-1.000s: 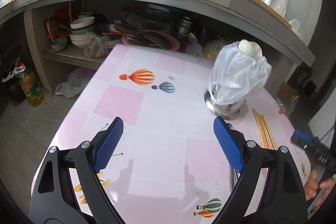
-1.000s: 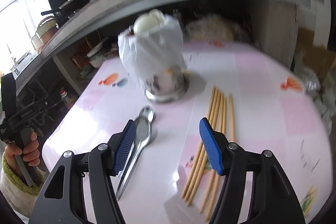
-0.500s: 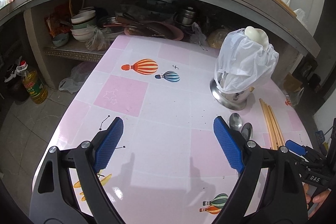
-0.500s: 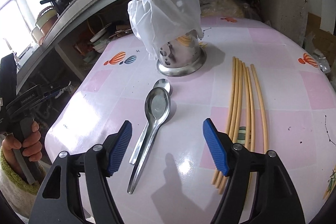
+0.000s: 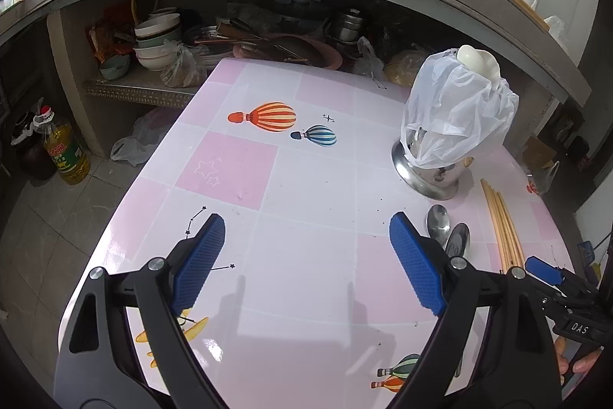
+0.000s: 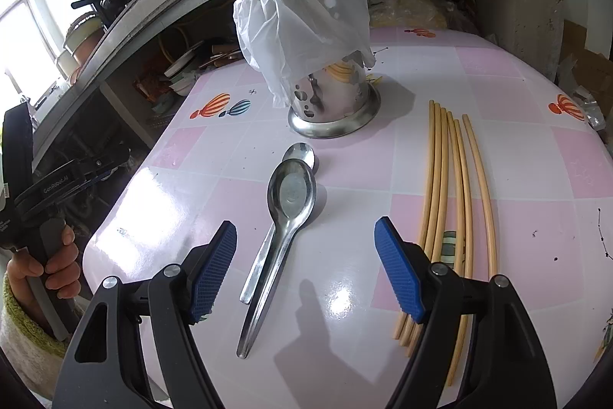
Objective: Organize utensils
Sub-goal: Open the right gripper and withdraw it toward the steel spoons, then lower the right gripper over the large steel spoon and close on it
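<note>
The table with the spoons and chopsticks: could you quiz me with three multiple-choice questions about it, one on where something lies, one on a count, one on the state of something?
1. Where do the chopsticks lie relative to the spoons in the right wrist view?
A. To their right
B. To their left
C. Inside the metal holder

2. How many spoons lie on the table?
A. One
B. Two
C. Four

3. How is the right gripper?
A. Shut on a spoon
B. Shut on a chopstick
C. Open, holding nothing

Answers: 1 A, the chopsticks lie right of the spoons, outside the metal holder. 2 B, a bigger spoon overlaps a smaller one. 3 C, its blue pads stand wide apart above the spoon handles.
</note>
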A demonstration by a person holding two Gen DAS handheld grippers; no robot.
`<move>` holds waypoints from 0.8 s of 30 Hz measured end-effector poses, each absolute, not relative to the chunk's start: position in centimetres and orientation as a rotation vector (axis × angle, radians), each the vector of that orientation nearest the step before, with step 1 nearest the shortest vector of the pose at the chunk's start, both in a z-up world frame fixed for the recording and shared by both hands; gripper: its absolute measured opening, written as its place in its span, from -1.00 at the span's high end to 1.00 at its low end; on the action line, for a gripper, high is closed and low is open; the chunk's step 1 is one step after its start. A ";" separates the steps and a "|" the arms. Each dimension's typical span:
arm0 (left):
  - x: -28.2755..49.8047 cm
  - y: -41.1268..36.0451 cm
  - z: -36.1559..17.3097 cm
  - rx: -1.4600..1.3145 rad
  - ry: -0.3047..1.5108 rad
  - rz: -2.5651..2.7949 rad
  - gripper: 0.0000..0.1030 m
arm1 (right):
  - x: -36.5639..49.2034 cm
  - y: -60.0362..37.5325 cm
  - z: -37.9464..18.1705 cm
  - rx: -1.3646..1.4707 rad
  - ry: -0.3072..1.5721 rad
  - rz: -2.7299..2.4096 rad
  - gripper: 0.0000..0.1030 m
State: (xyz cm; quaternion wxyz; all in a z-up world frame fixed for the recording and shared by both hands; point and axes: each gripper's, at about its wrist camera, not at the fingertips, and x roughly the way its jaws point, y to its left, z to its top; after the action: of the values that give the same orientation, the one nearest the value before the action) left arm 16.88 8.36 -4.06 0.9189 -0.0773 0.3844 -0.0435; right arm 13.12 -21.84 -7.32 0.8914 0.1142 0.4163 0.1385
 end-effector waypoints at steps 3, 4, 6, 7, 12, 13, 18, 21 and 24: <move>16.9 8.4 -4.1 -0.160 0.789 -0.086 -0.63 | 13.2 -21.8 -7.6 0.239 0.865 0.286 -0.41; 16.9 8.5 -4.0 -0.160 0.788 -0.084 -0.63 | 13.3 -21.9 -7.7 0.243 0.868 0.285 -0.41; 16.8 8.5 -3.9 -0.159 0.783 -0.080 -0.63 | 13.6 -21.8 -8.0 0.255 0.869 0.291 -0.41; 16.8 8.5 -3.8 -0.158 0.780 -0.078 -0.63 | 13.8 -21.7 -8.1 0.259 0.869 0.297 -0.41; 16.5 8.8 -3.6 -0.165 0.771 -0.073 -0.63 | 15.7 -19.9 -9.0 0.235 0.887 0.323 -0.41; 16.5 9.0 -3.7 -0.168 0.771 -0.072 -0.63 | 16.2 -19.4 -9.3 0.229 0.894 0.322 -0.41; 16.5 9.6 -3.9 -0.178 0.775 -0.063 -0.63 | 18.2 -17.5 -10.9 0.178 0.931 0.286 -0.41; 16.6 10.0 -4.0 -0.190 0.775 -0.059 -0.63 | 19.1 -16.6 -11.5 0.129 0.940 0.255 -0.41; 16.7 10.3 -4.2 -0.193 0.779 -0.055 -0.63 | 19.7 -15.9 -11.8 0.099 0.944 0.234 -0.27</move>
State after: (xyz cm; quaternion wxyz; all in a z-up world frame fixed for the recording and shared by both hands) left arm 16.68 10.31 -4.23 0.9202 -0.0940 0.3790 -0.0267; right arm 19.68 -15.89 -11.81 0.8830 0.0476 0.4532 0.1123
